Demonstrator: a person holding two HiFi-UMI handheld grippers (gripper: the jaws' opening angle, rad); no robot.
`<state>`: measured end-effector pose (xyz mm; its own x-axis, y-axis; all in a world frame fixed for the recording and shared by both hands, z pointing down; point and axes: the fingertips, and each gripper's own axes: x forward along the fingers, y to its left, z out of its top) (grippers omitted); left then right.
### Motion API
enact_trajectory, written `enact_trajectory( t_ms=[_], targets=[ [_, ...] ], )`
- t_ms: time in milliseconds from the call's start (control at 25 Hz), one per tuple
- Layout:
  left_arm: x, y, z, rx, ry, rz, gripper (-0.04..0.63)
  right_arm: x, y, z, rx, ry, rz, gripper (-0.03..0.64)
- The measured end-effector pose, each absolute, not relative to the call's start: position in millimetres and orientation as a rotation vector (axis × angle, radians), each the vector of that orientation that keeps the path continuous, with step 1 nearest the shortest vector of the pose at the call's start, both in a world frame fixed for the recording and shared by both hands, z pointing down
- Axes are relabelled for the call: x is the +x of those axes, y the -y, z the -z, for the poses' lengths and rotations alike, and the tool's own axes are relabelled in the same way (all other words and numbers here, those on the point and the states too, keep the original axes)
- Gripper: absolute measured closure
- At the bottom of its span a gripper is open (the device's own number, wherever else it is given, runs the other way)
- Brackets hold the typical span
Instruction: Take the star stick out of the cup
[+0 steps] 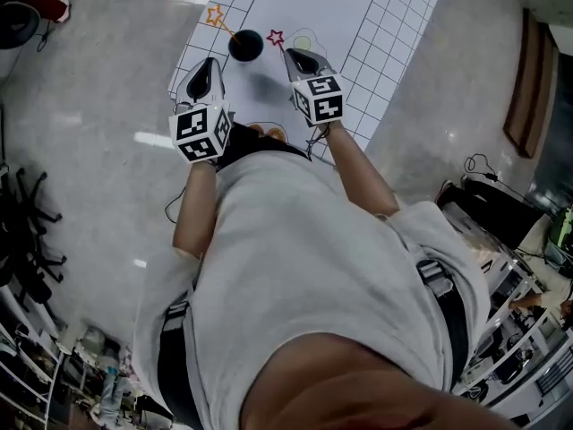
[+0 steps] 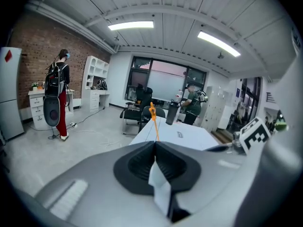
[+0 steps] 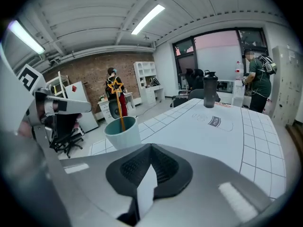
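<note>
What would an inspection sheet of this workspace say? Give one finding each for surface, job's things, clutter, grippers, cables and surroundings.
Surface: white gridded mat on a table, with a printed milk label.
Job's things: cup upright on the mat; orange star stick standing in it, leaning toward the left gripper's side; red star stick outside the cup, by the right gripper's tip.
Clutter: dark bottle at the far end.
Grippers: left gripper and right gripper both shut, nothing between the jaws.
Cables: loose cable on the floor.
Surroundings: brick wall, office chairs, a person standing.
</note>
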<state>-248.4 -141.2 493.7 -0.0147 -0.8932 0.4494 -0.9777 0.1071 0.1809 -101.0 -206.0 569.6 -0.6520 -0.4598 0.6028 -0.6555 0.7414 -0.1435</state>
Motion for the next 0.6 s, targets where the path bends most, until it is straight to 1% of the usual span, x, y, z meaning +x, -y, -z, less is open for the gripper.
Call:
enact_trajectory(
  t_ms=[280, 480, 520, 560, 600],
  targets=[
    [-243, 170, -490, 1.876, 1.879, -0.278, 0.592, -95, 215, -555, 0.903, 2.417, -0.493, 0.617],
    [-243, 188, -498, 1.91, 1.824, -0.371, 0.589, -90, 225, -552, 0.972, 2.399, -0.509, 0.617],
    [-243, 193, -500, 1.916, 1.806, -0.368, 0.519, -90, 228, -552, 0.985, 2.393, -0.511, 0.617],
    [-242, 198, -502, 1.925, 1.781, -0.364, 0.384, -89, 230, -553, 0.999, 2.386, -0.513, 0.617],
    [-241, 203, -504, 1.934, 1.755, -0.365, 0.357, -87, 232, -553, 1.014, 2.378, -0.516, 0.617]
  ],
)
